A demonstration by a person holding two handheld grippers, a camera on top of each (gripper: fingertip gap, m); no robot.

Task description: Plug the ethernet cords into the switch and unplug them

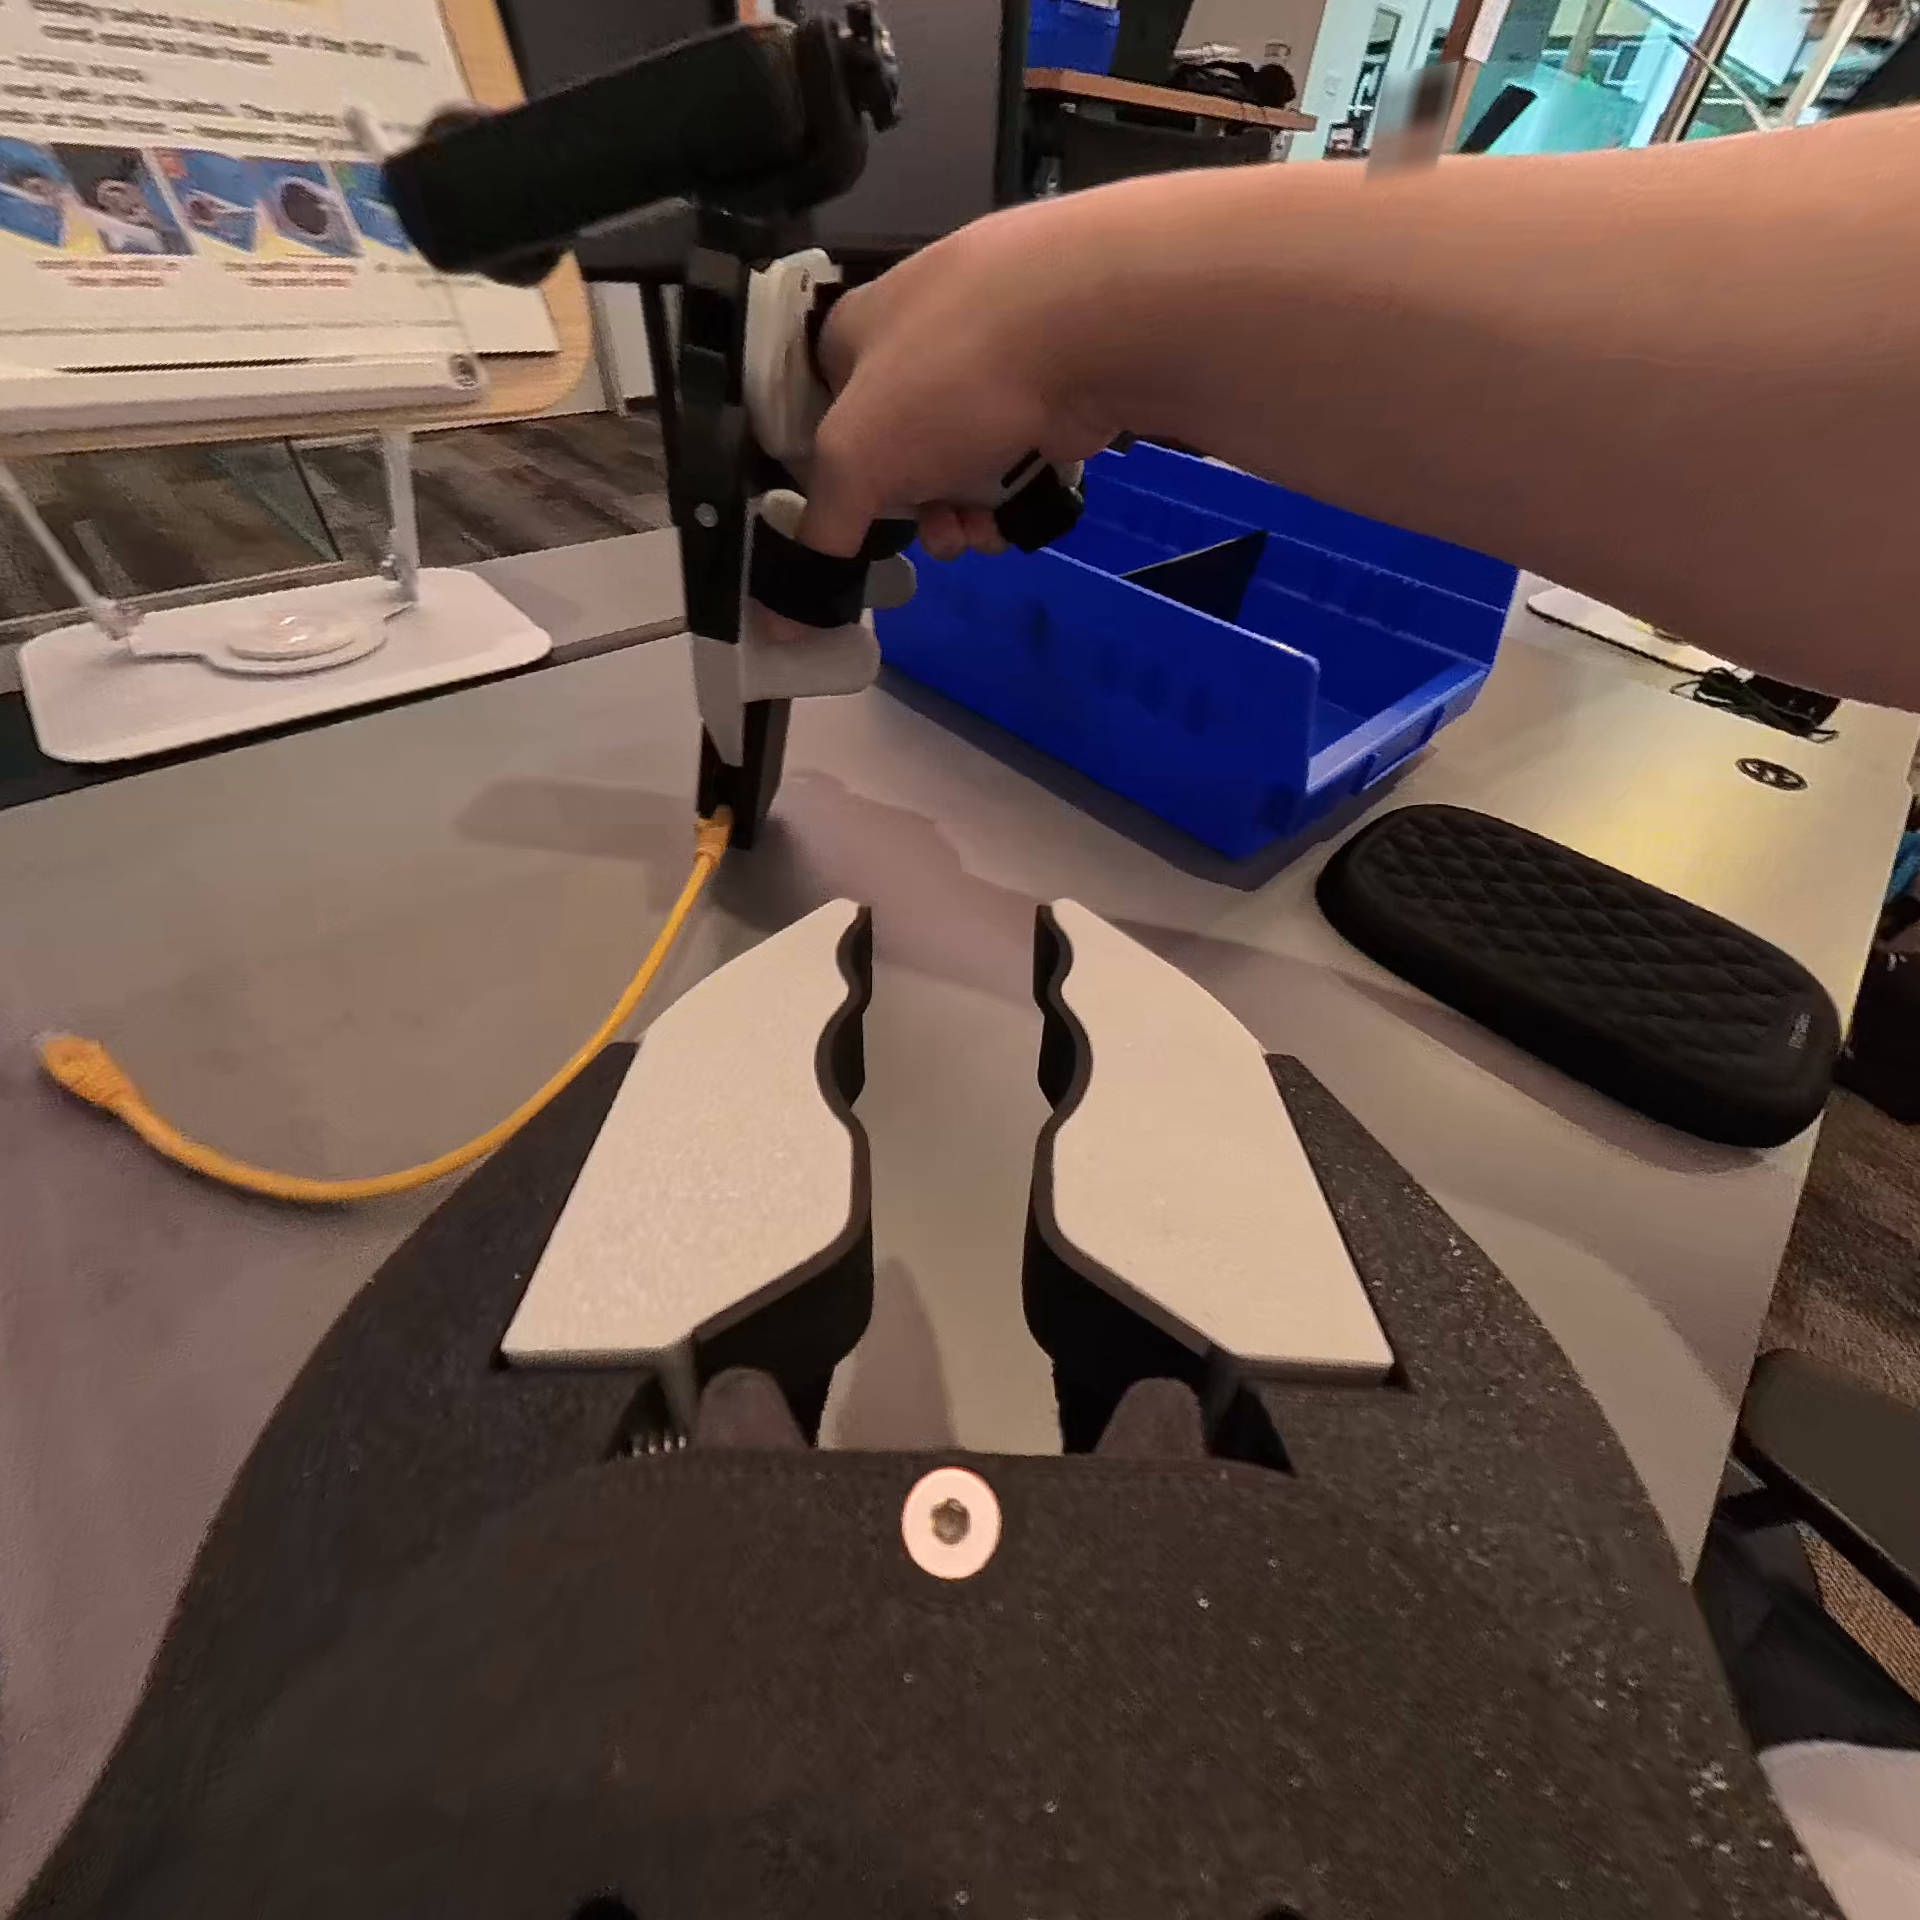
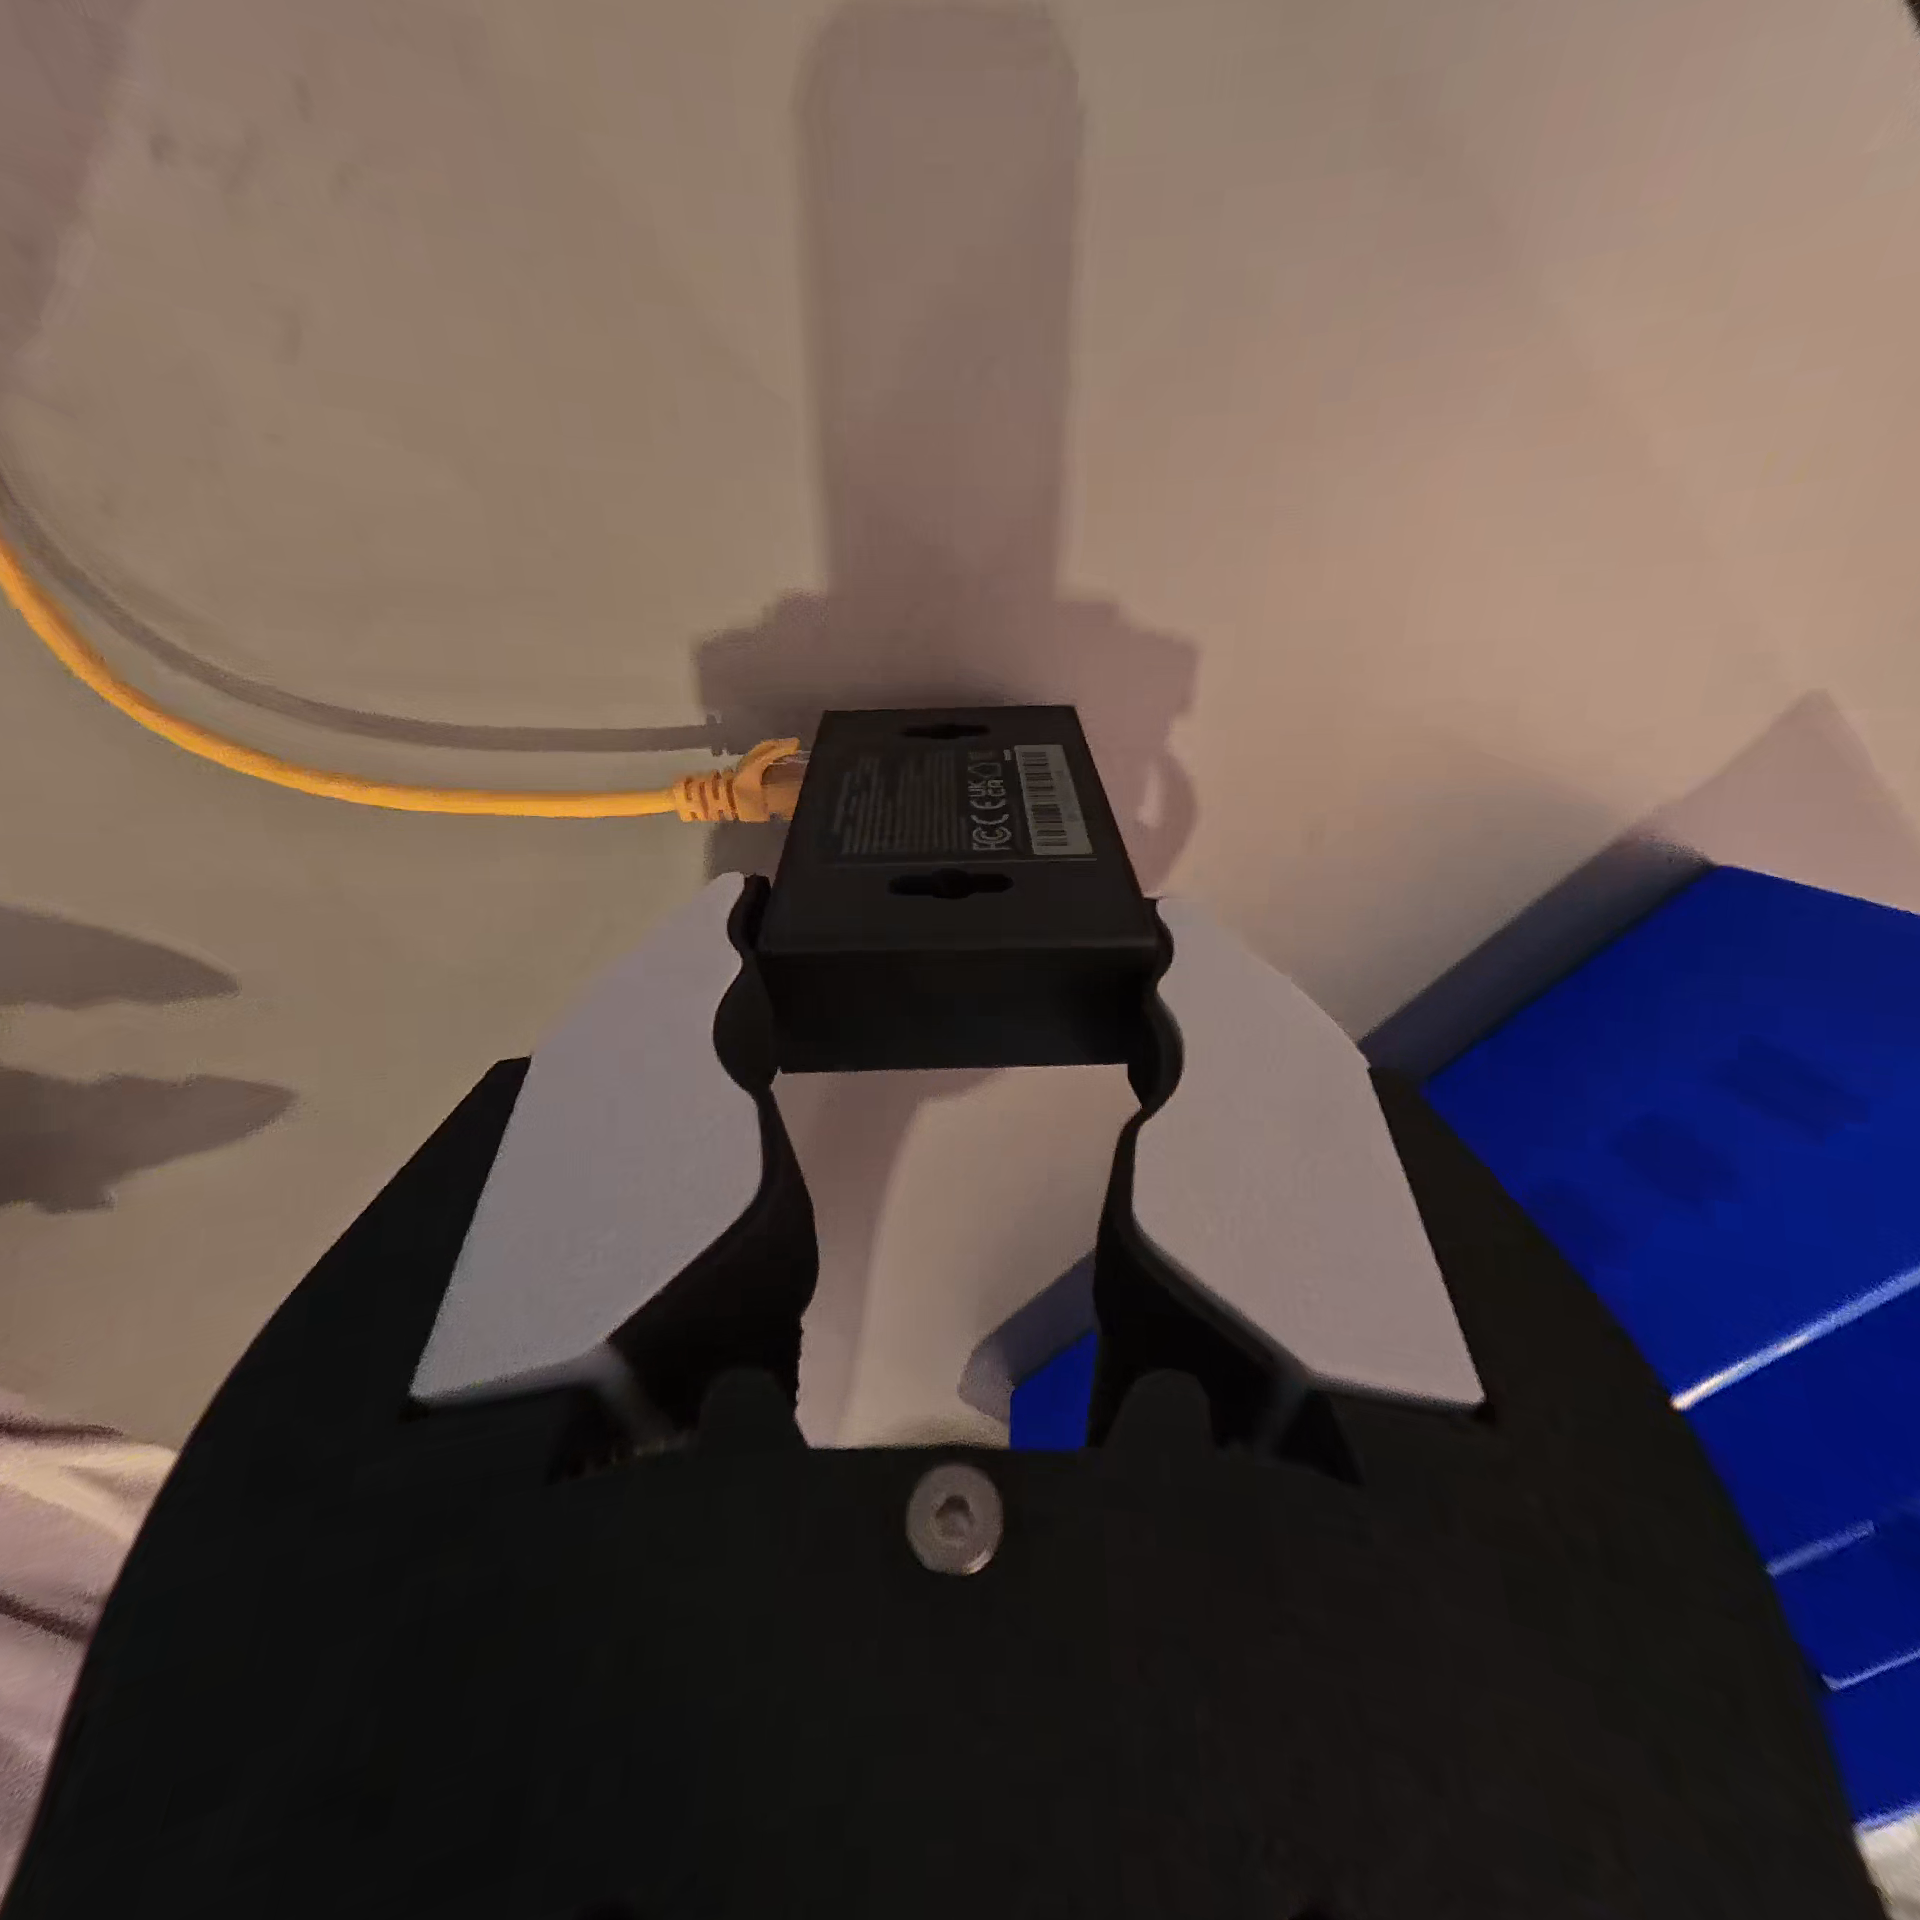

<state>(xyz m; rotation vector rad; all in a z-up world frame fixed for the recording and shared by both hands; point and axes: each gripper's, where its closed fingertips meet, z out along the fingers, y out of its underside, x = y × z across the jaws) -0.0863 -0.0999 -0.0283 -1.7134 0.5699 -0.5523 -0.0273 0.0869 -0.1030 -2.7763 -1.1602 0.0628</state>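
Right now your right gripper (image 2: 951, 935) pinches the black switch (image 2: 940, 831) by its two long sides, standing it on end on the grey table (image 1: 312, 935), with the yellow ethernet cord (image 1: 582, 1060) plugged into it. Your left gripper (image 1: 951, 925) hovers part-open and empty. Judge the cord limp and light; grasp its stiff boot beside the plug, not the slack.

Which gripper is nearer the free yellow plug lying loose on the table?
Left. The left gripper hovers open, with the free plug off to its left on the table. The right gripper is farther off, shut on the switch.
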